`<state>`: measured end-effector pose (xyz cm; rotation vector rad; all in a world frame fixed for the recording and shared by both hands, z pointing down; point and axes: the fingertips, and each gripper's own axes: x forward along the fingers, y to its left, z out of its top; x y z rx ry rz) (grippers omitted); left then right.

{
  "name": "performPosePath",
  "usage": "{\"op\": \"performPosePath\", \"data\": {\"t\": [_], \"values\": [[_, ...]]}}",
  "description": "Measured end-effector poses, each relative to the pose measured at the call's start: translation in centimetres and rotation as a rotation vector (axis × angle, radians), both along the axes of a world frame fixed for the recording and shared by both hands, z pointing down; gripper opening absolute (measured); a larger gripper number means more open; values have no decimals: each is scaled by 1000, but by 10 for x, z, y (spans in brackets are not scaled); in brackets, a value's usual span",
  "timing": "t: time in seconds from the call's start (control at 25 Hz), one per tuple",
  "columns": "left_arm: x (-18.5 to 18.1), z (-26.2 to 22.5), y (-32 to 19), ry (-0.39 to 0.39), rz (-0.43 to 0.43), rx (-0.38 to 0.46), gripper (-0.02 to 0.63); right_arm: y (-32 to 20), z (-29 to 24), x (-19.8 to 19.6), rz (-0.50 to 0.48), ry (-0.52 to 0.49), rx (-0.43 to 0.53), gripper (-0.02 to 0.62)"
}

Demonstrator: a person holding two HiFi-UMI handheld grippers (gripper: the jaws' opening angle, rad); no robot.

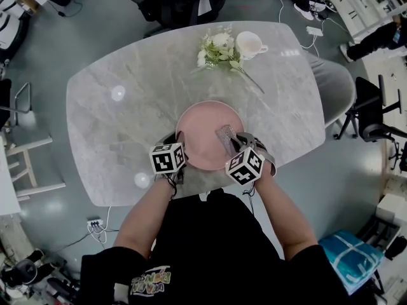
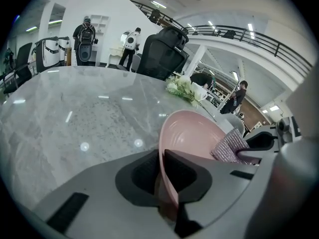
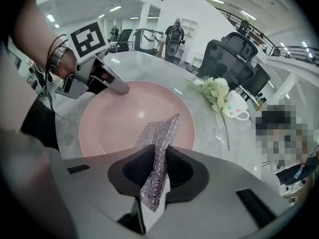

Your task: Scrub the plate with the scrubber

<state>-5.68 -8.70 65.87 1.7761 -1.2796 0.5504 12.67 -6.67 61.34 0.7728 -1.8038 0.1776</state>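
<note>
A pink plate (image 1: 206, 132) lies on the marble table near its front edge, straight before me. My left gripper (image 1: 179, 150) is shut on the plate's near left rim (image 2: 163, 176); the rim runs between its two jaws. The plate (image 3: 119, 118) fills the middle of the right gripper view. My right gripper (image 1: 236, 146) is shut on a silvery mesh scrubber (image 3: 157, 151), whose free end lies over the plate's inner surface at its right side. The scrubber (image 2: 230, 146) also shows at the plate's far edge in the left gripper view.
A white cup (image 1: 249, 44) and a bunch of white flowers (image 1: 217, 49) stand at the table's far side. Office chairs (image 1: 181, 2) surround the table (image 1: 114, 119). People stand in the background (image 2: 85, 39).
</note>
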Motion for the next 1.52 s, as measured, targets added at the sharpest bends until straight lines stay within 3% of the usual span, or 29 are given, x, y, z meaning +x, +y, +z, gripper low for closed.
{"op": "performPosePath", "data": {"t": [0.52, 0.8, 1.12, 1.52], "values": [[0, -1, 0, 12, -25, -10, 43, 32, 4, -80, -149, -99, -60, 78], [-1, 0, 0, 21, -25, -10, 43, 35, 13, -107, -241, -66, -48, 80], [1, 0, -1, 32, -14, -9, 43, 27, 22, -94, -152, -102, -89, 84], [1, 0, -1, 68, -8, -22, 40, -20, 9, -106, 55, -278, -124, 82]]}}
